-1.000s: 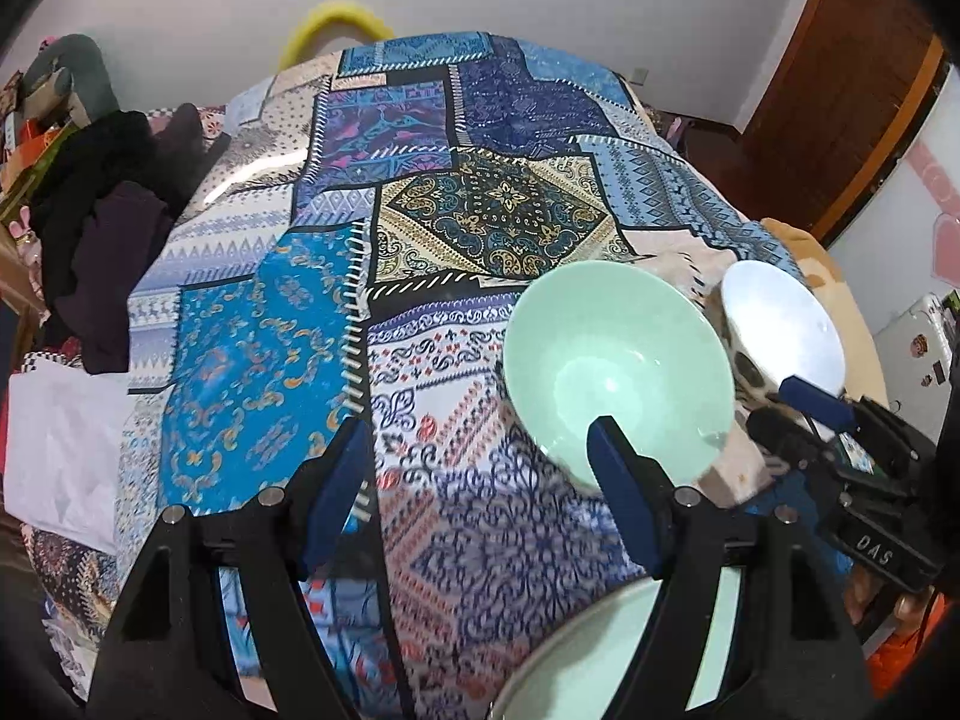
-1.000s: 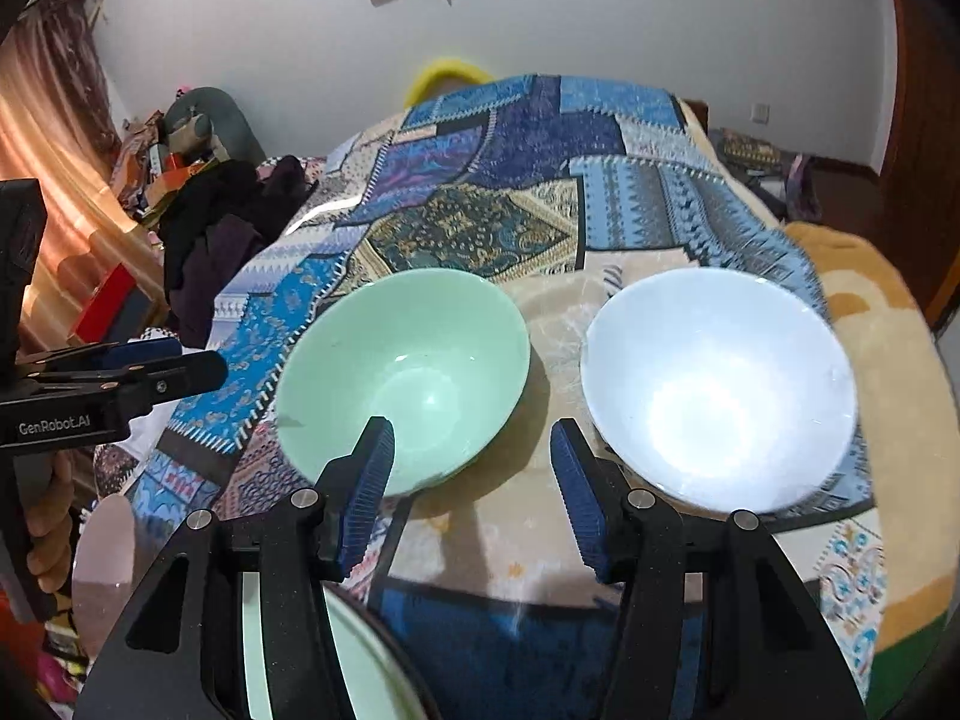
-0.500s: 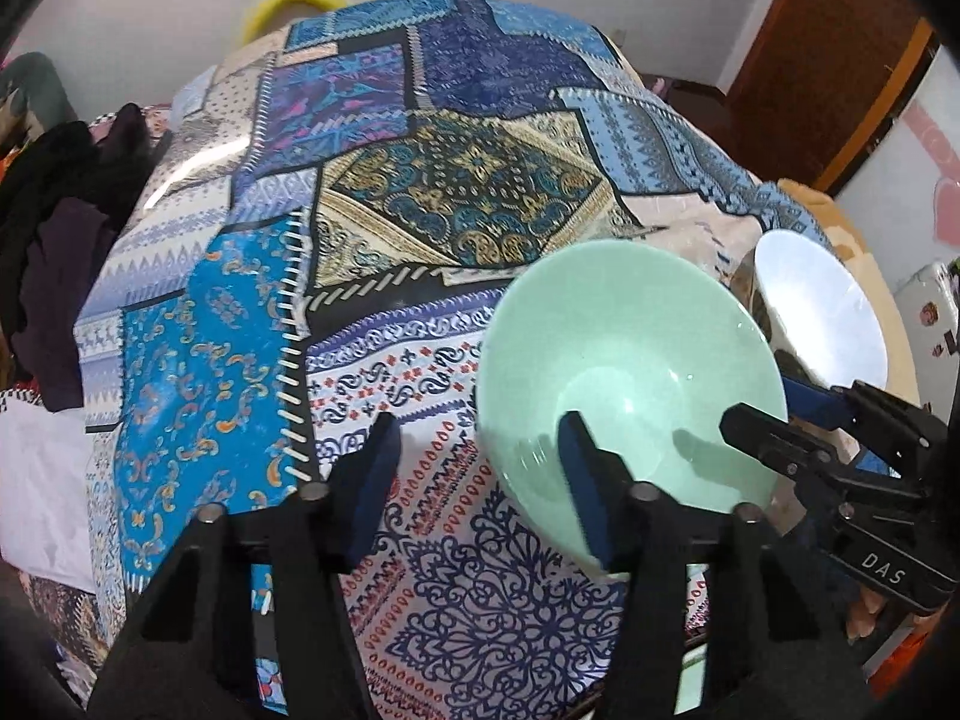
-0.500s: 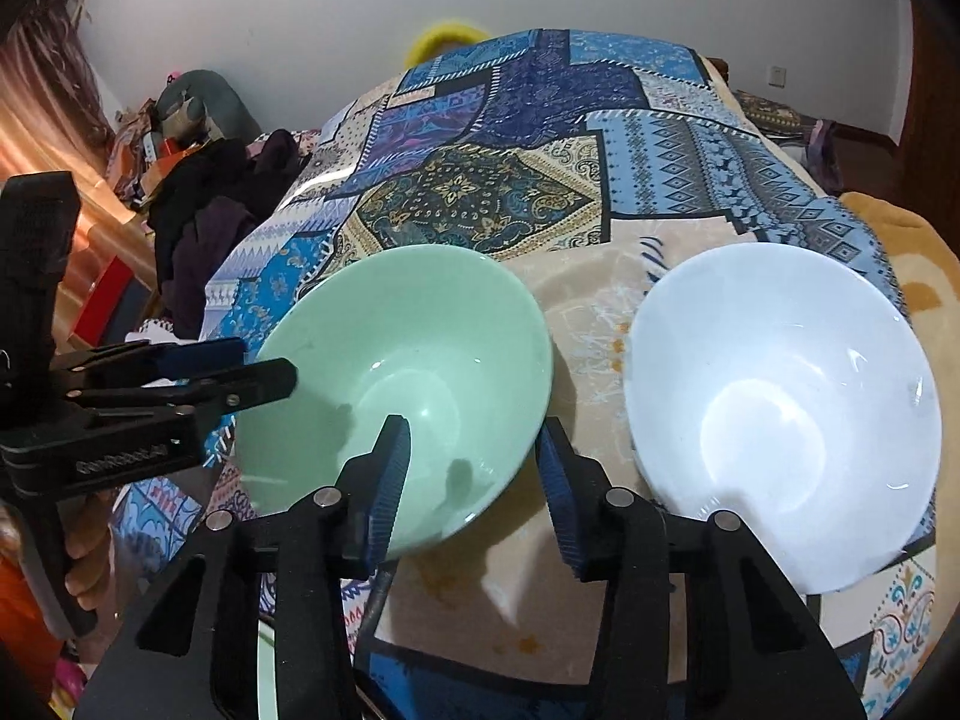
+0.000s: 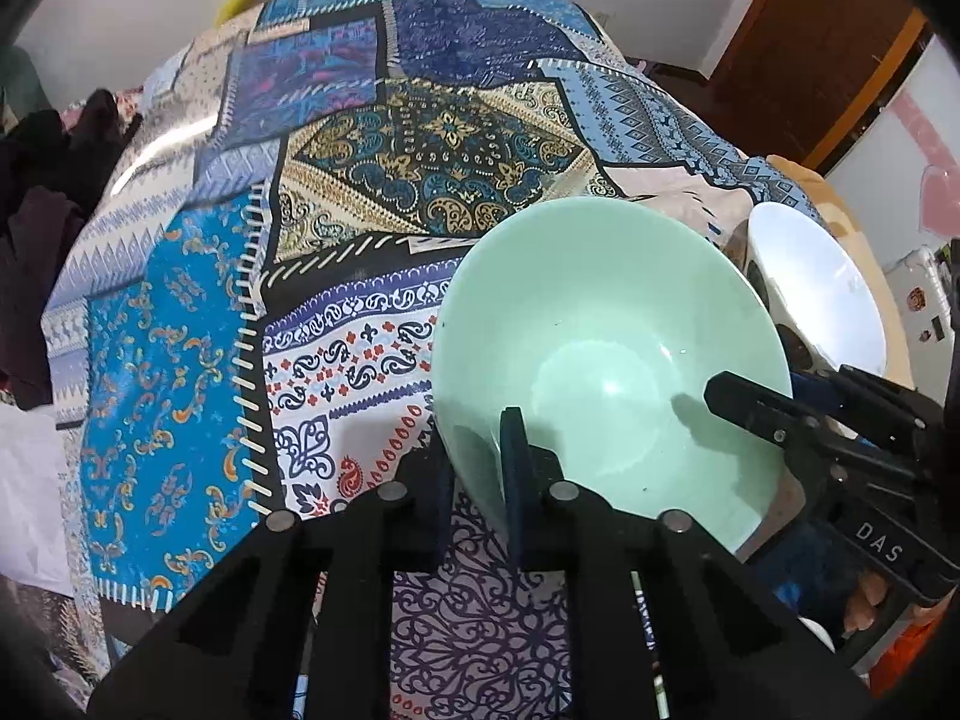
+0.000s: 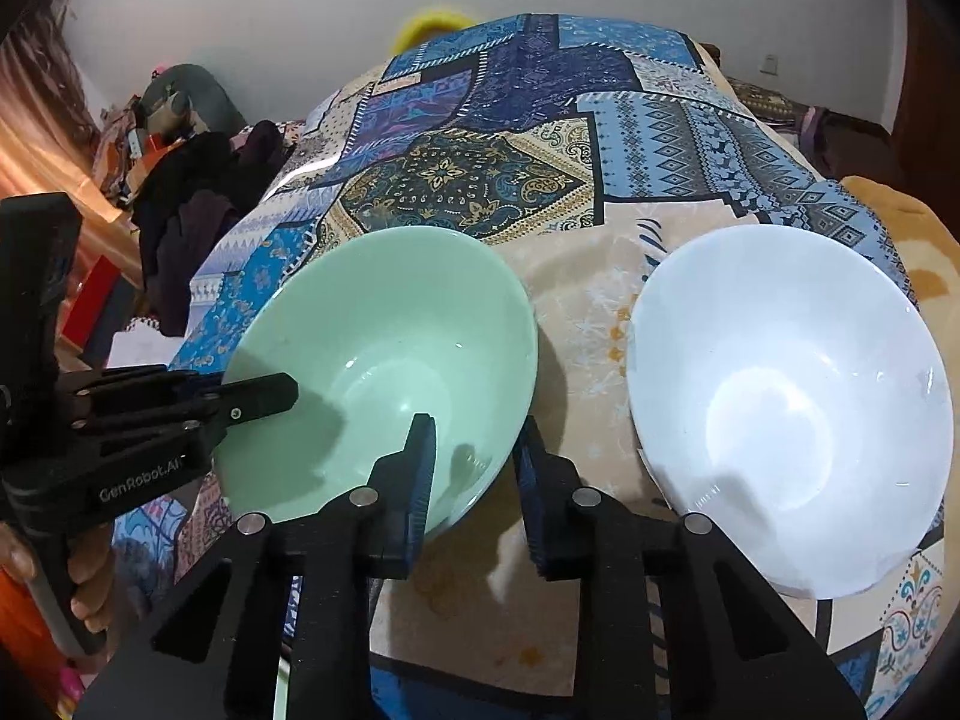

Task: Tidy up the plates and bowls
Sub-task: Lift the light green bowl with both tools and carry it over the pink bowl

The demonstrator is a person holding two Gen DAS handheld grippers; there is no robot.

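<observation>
A pale green bowl (image 5: pixel 606 360) (image 6: pixel 384 360) sits on the patchwork cloth, with a white bowl (image 6: pixel 780 420) (image 5: pixel 822 294) beside it on the right. My left gripper (image 5: pixel 480 471) (image 6: pixel 258 396) is shut on the green bowl's left rim, one finger inside and one outside. Across from it, my right gripper (image 6: pixel 474 474) (image 5: pixel 762 402) straddles the near right rim. Its jaws are closing, and both pads look pressed on the wall. The white bowl is untouched.
The patchwork tablecloth (image 5: pixel 180 360) covers the whole table and falls away at the left edge. A heap of dark clothes (image 6: pixel 192 222) lies left of the table. A sliver of a pale green plate (image 6: pixel 281 690) shows under my right gripper.
Both grippers came down and forward to the green bowl. Their jaws went from wide apart to closed around its rim, the left on one side and the right on the other.
</observation>
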